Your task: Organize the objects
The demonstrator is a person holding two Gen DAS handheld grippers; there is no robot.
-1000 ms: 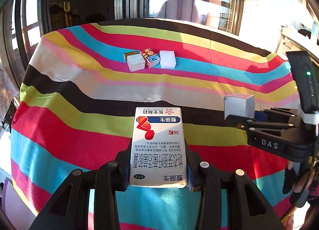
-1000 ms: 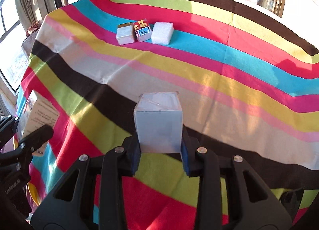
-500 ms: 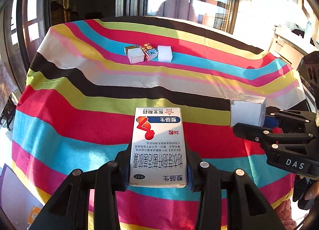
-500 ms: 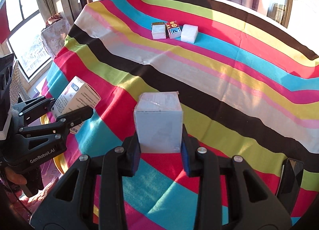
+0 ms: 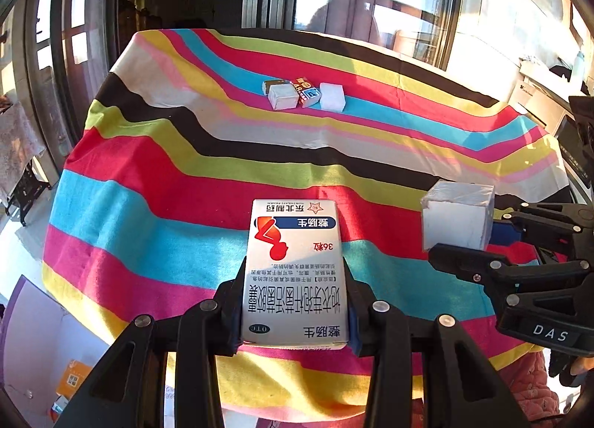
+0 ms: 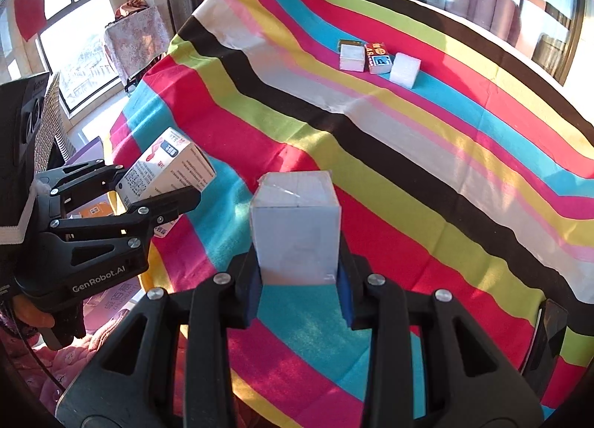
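Observation:
My left gripper [image 5: 295, 301] is shut on a white medicine box [image 5: 295, 272] with red and blue print, held in the air over the near edge of the striped tablecloth [image 5: 185, 175]. My right gripper [image 6: 297, 279] is shut on a plain white cube box [image 6: 296, 227], also held up near the cloth's front edge. Each gripper shows in the other's view: the right one with the cube [image 5: 458, 220], the left one with the medicine box [image 6: 167, 171]. Far back on the cloth lies a row of small boxes: a white one [image 5: 283, 96], a red-blue one [image 5: 307, 90] and a white pad [image 5: 332, 96].
The table's front edge with the hanging cloth [image 5: 282, 387] lies below the grippers. A purple box [image 5: 33, 339] and papers lie on the floor at left. A small covered side table [image 6: 133, 34] stands by the windows. A dark object [image 6: 549, 331] sits at the right edge.
Both grippers have pulled back and up from the table with their boxes still held; the row of small boxes now looks farther away and the table's front edge has come into view.

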